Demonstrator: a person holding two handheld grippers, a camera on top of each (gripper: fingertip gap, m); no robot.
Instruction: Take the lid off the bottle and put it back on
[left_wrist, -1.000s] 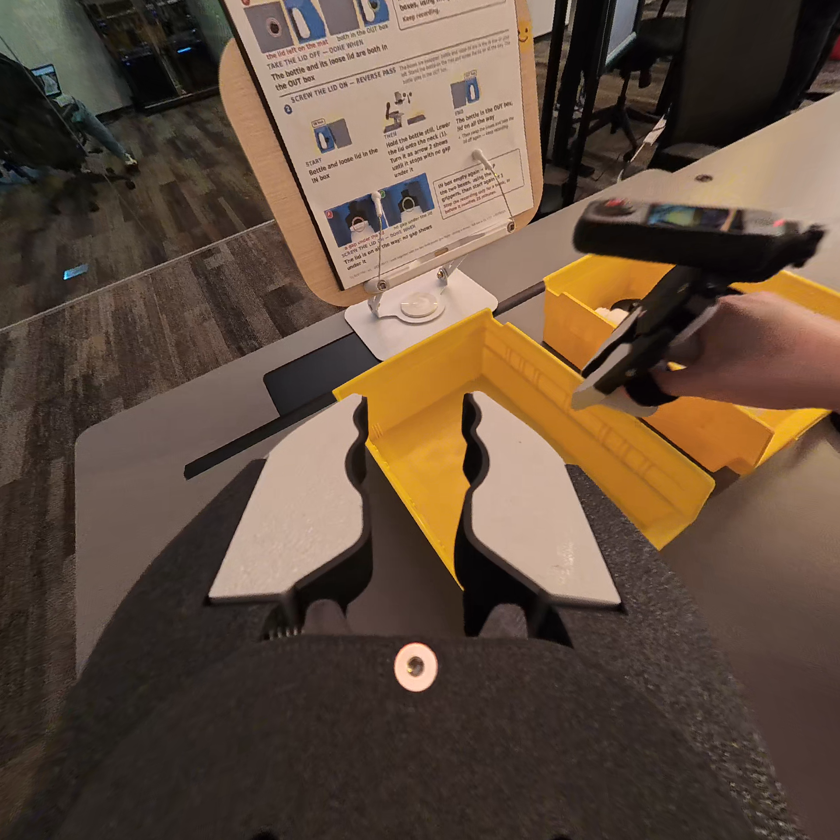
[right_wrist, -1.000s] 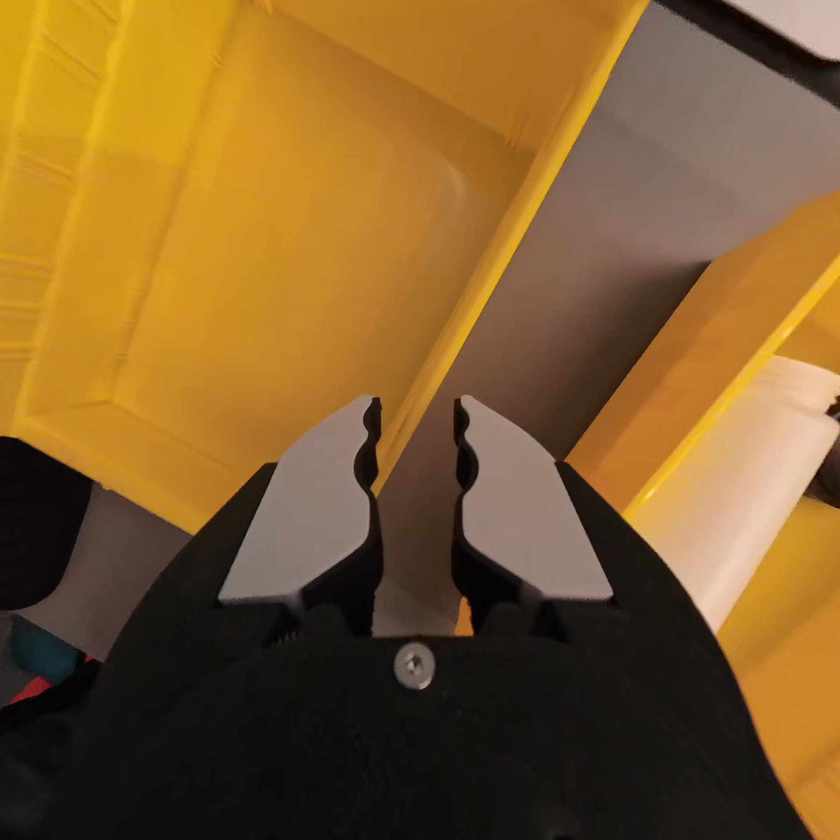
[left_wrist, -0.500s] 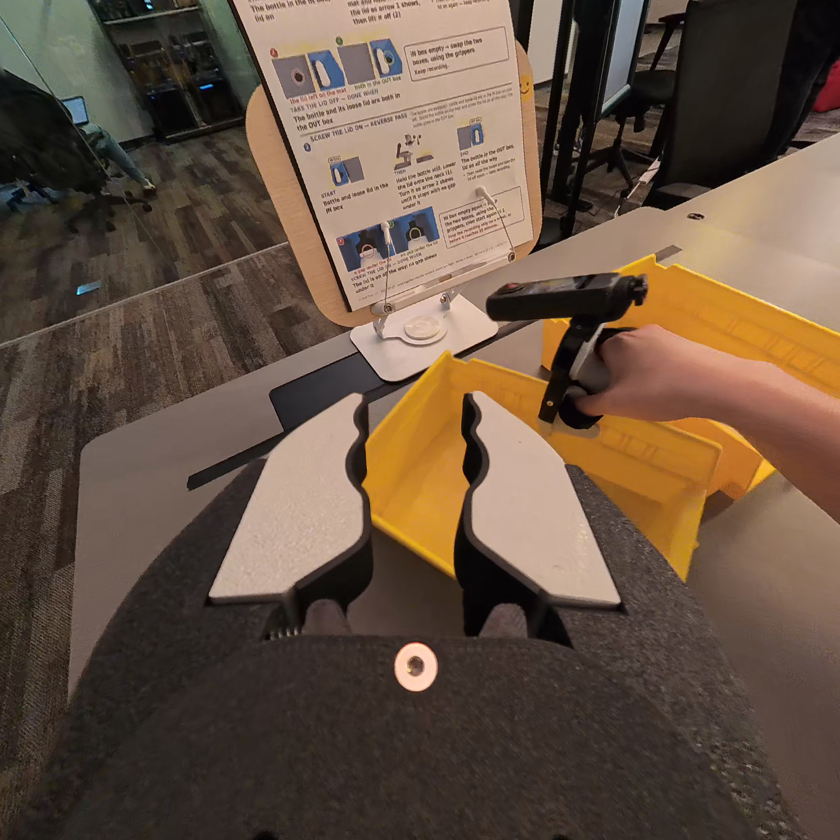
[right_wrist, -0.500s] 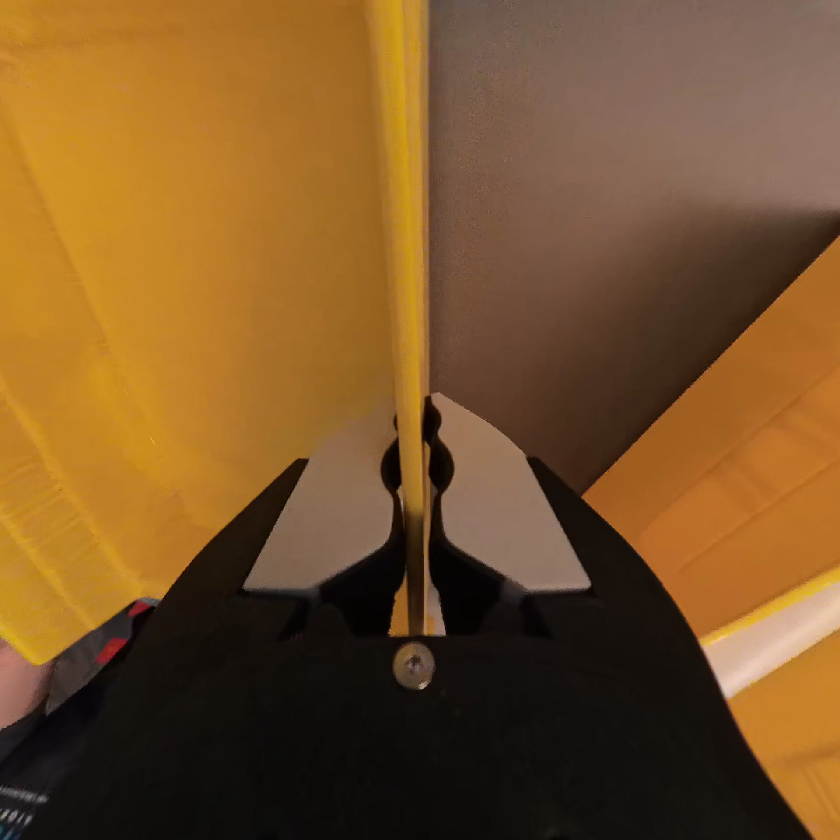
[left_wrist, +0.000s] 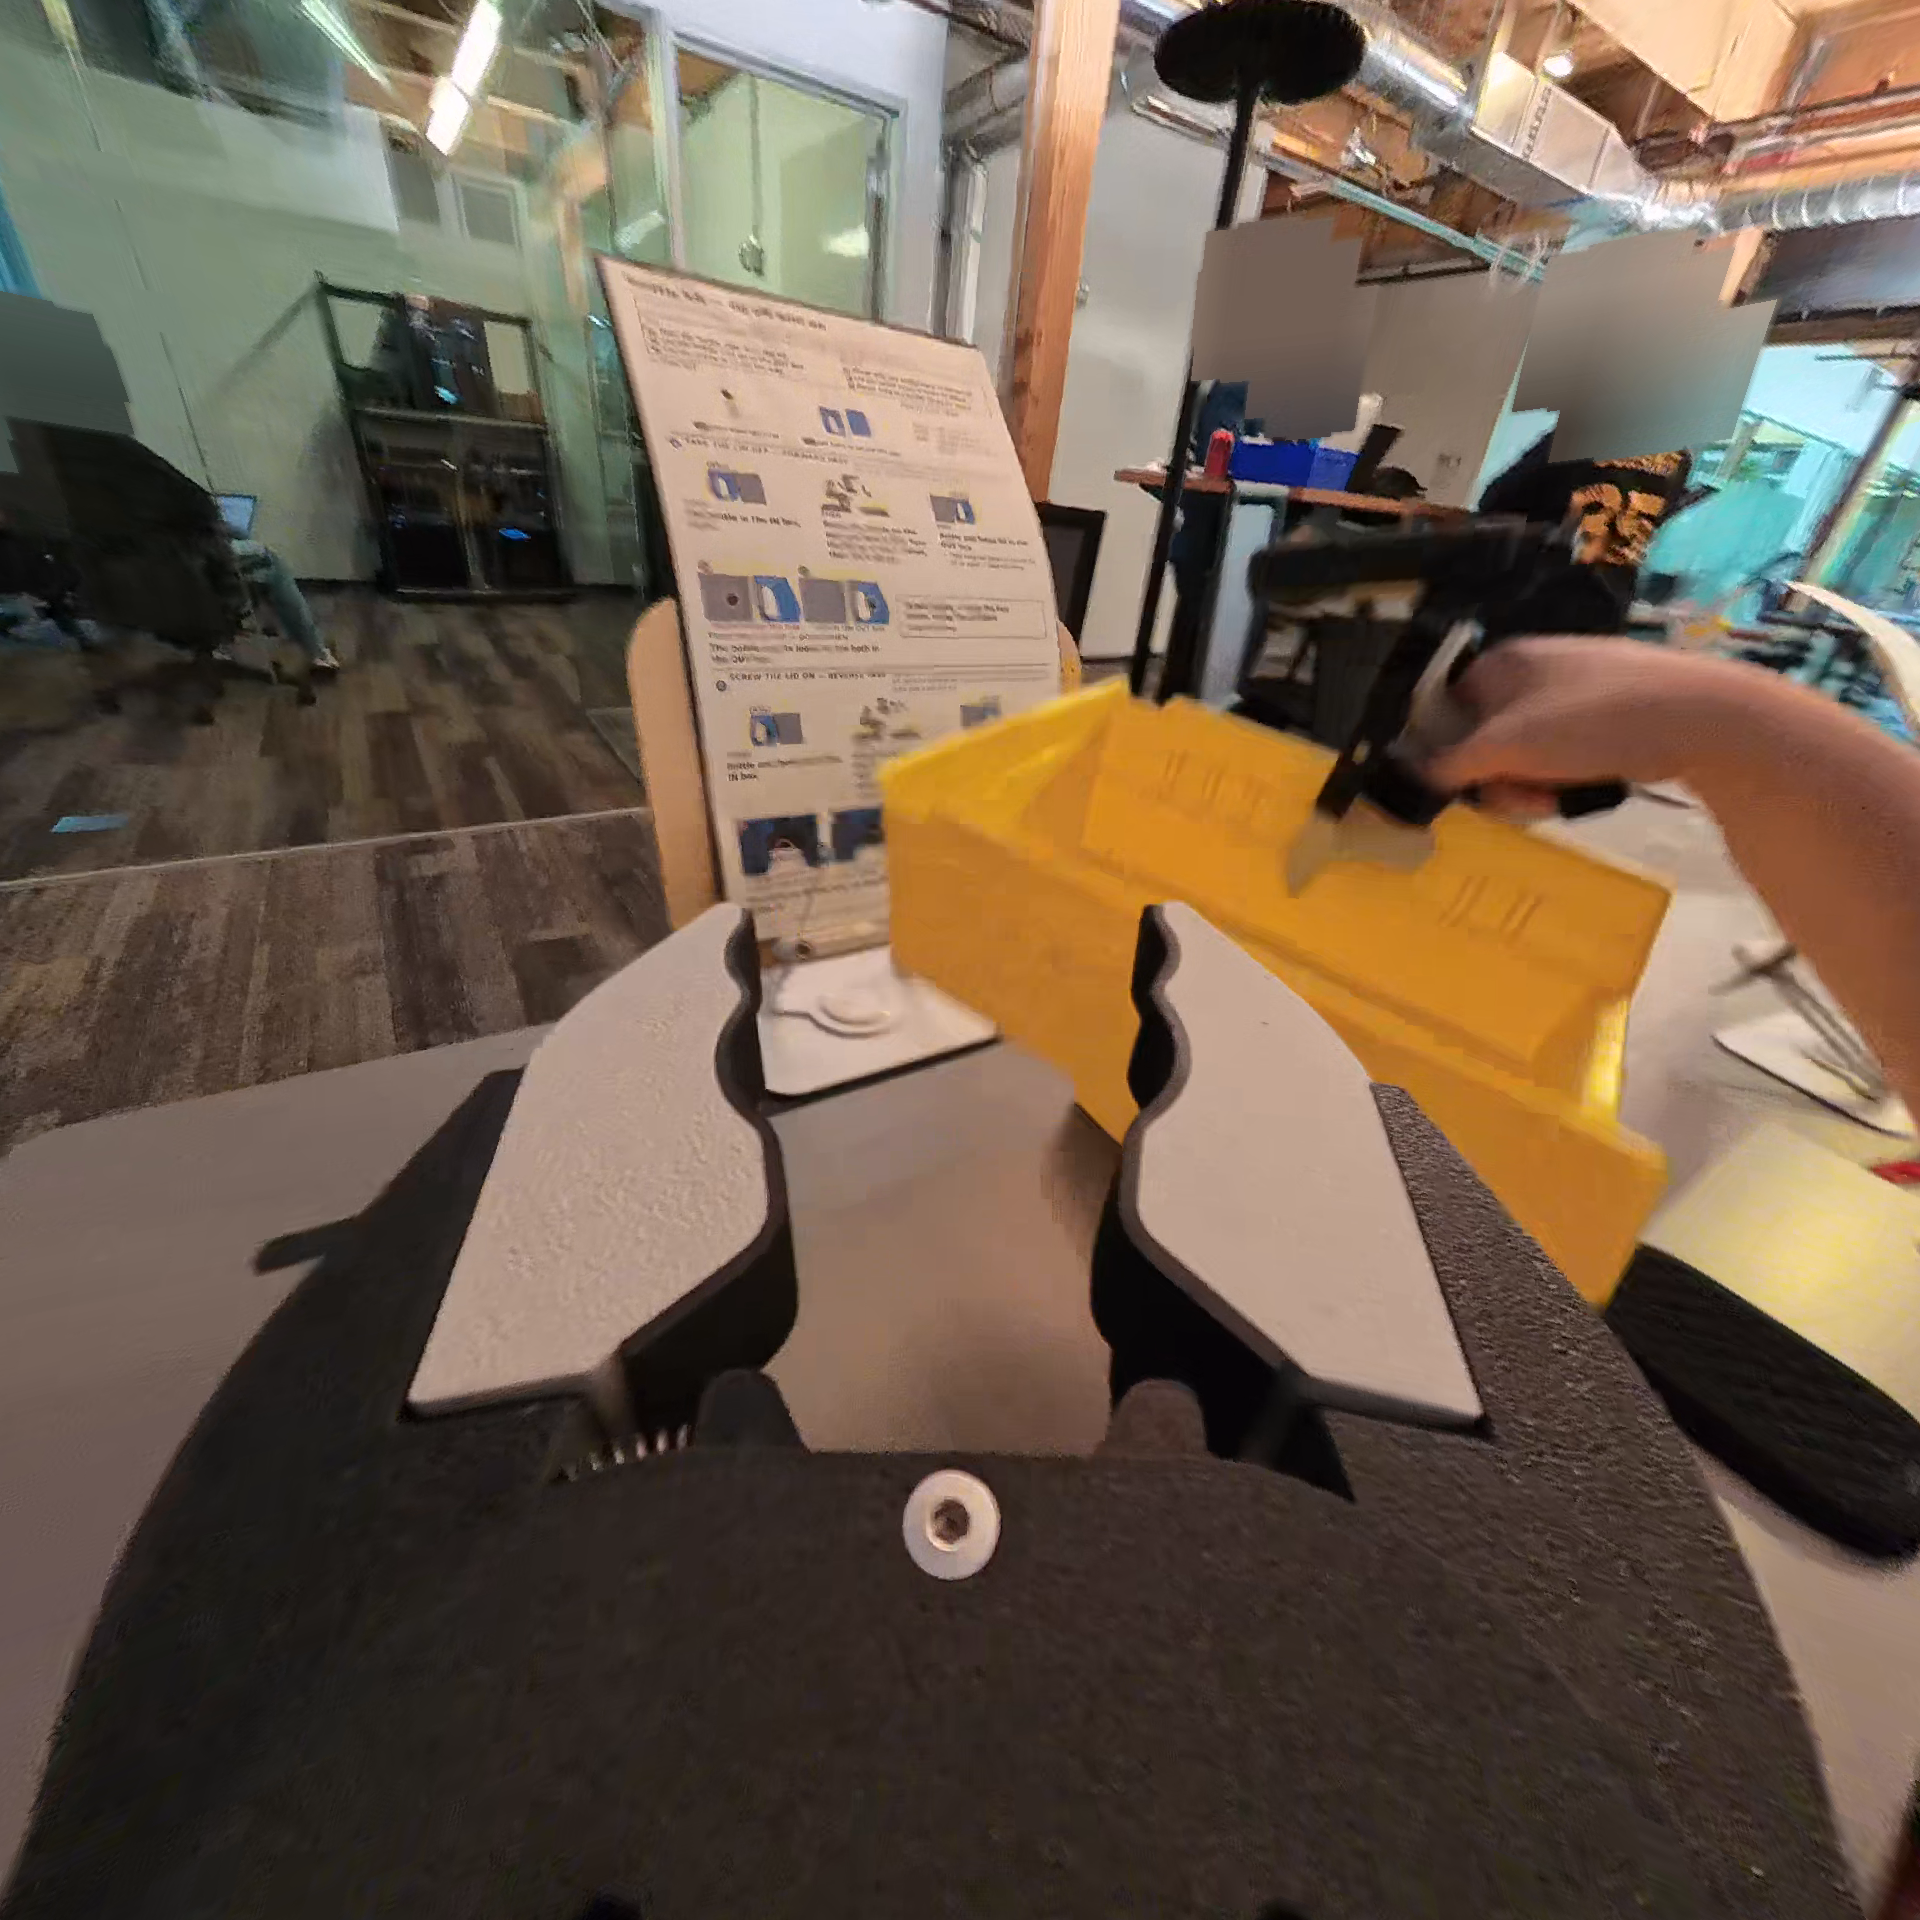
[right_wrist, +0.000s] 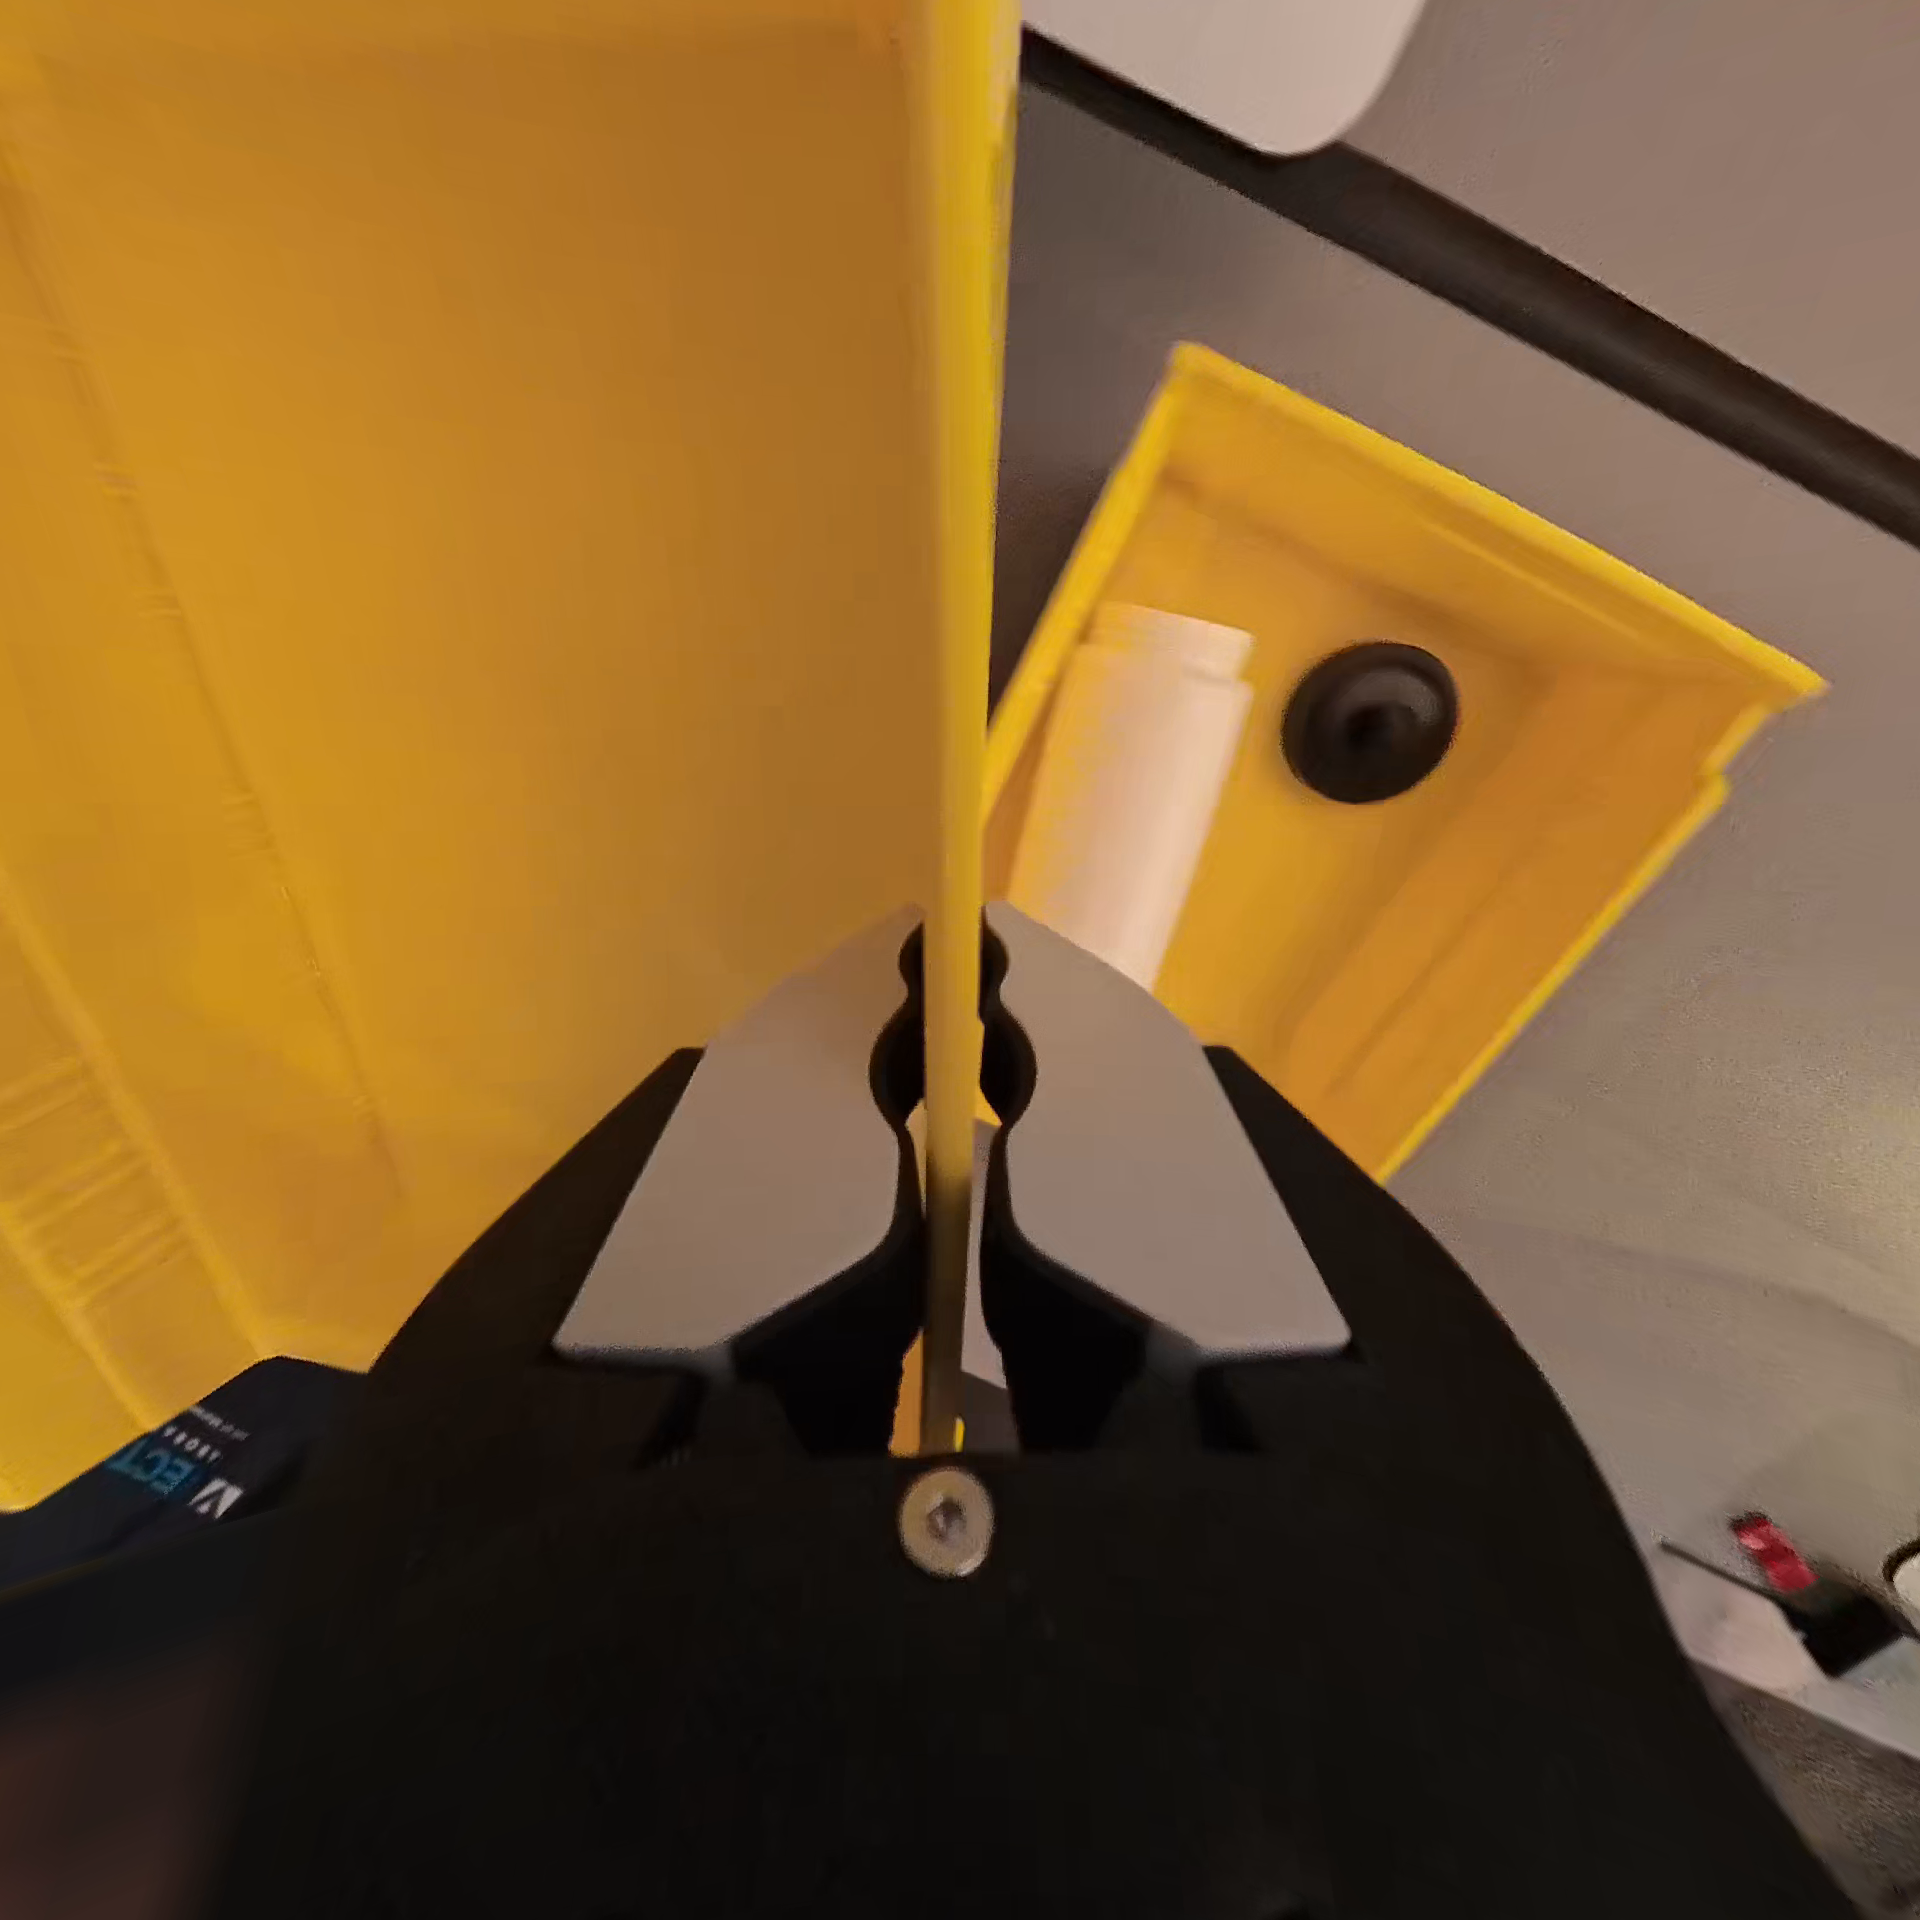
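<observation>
A white bottle (right_wrist: 1127, 790) lies on its side, uncapped, in a yellow bin (right_wrist: 1538, 613) that rests on the grey surface (right_wrist: 1621, 1195); its black lid (right_wrist: 1366, 722) sits loose in the same bin, just beside the bottle's open neck and apart from it. Closer to the camera, the right gripper (right_wrist: 951, 935) has its jaws clamped on the thin side wall of a second yellow bin (right_wrist: 468, 623), w/ the wall running straight up between them. In the left wrist view that second bin (left_wrist: 1226, 935) hangs tilted above the surface (left_wrist: 187, 1195), carried by the right gripper (left_wrist: 1325, 857) in a person's hand (left_wrist: 1558, 727); the shot is motion-blurred. The left gripper (left_wrist: 940, 925) hovers over the surface w/ jaws wide apart and nothing between them. Behind the lifted bin stands an instruction board (left_wrist: 831, 582) on a white base (left_wrist: 873, 1029), near the far edge of the surface. Beyond it: wood-look flooring, glass partitions, a timber post (left_wrist: 1055, 239) and desks in an open office. Bottom right of the right wrist view, small red and black items (right_wrist: 1787, 1579) are too blurred to identify.
</observation>
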